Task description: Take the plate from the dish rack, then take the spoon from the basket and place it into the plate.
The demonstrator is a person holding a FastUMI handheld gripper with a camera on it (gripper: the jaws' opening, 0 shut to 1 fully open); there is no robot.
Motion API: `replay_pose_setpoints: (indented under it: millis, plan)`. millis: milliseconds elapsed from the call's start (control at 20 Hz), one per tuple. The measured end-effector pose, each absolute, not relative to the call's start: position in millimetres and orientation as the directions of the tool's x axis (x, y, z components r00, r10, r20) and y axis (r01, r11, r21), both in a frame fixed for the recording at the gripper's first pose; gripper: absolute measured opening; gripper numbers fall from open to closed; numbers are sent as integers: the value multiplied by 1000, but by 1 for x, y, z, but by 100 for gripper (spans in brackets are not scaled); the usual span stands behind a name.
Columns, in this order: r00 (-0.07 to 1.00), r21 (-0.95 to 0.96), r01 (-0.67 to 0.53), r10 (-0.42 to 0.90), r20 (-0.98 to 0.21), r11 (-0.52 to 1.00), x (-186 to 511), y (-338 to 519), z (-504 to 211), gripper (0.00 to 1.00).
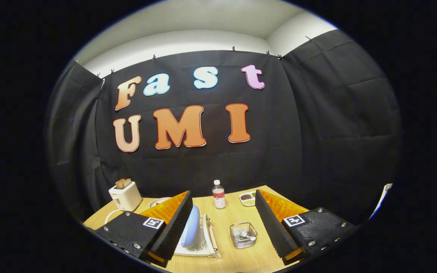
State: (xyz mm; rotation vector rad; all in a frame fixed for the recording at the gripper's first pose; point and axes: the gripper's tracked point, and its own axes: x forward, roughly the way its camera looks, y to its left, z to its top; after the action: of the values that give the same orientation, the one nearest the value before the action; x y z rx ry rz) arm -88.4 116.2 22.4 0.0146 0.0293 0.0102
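Observation:
A light blue plate (191,226) stands on edge in a white dish rack (208,242) on the wooden table, close beside my left finger and partly hidden by it. A small wire basket (243,235) sits between my fingers, nearer the right one, with a metal spoon (247,236) lying in it. My gripper (224,223) is open wide above the table, with nothing between its fingers.
A white toaster (125,195) with bread in it stands at the back left, with a white dish (159,201) next to it. A clear bottle (219,195) stands at the back middle. A small divided dish of beans (248,198) lies to its right.

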Motion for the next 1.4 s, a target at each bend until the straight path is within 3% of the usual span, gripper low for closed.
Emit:
replay_pose_setpoints:
  millis: [550,1400]
  plan:
    - [996,27,-31,33,-87,999,-83,146,19,98]
    - [869,-79,-104,52,-493,991,7,214,-110,99]
